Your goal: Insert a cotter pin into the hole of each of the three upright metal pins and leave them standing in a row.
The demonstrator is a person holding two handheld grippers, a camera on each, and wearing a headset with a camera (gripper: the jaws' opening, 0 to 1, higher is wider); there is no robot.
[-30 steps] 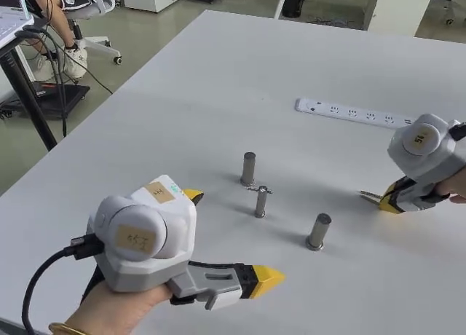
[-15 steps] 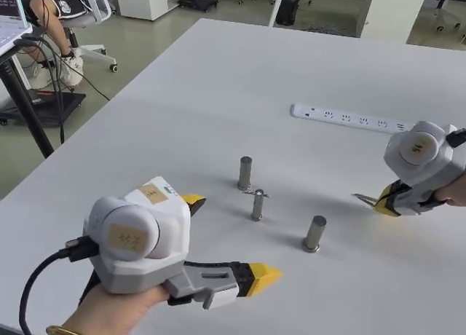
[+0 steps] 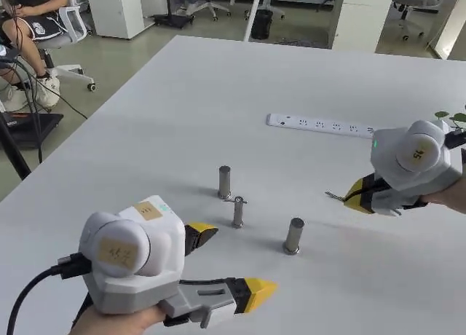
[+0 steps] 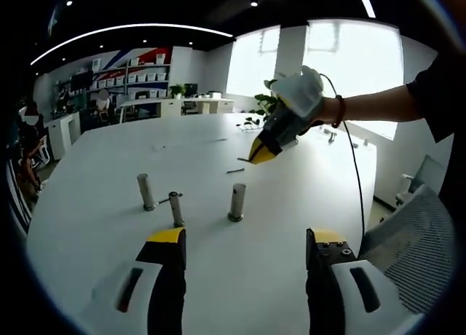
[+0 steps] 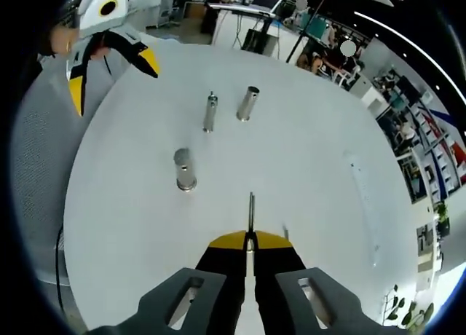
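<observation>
Three upright metal pins stand in a row: the far one [image 3: 225, 182], the middle one [image 3: 238, 212] with a cotter pin crosswise through its top, and the near-right one [image 3: 294, 236]. My right gripper [image 3: 358, 196] hovers to the right of the row, shut on a thin cotter pin [image 3: 335, 196] that sticks out ahead of its tips [image 5: 251, 211]. My left gripper [image 3: 233, 266] is held at the near left, open and empty, its jaws wide apart [image 4: 246, 237]. A loose cotter pin [image 4: 234, 170] lies on the table beyond the row.
A white power strip [image 3: 320, 124] lies across the table behind the pins. The white tabletop [image 3: 182, 116] is bare around the row. Office chairs and a seated person [image 3: 29, 14] are off the table's far left.
The head camera has shifted. My right gripper has come a little closer to the near-right pin, still holding the cotter pin. The left gripper stays open in about the same place.
</observation>
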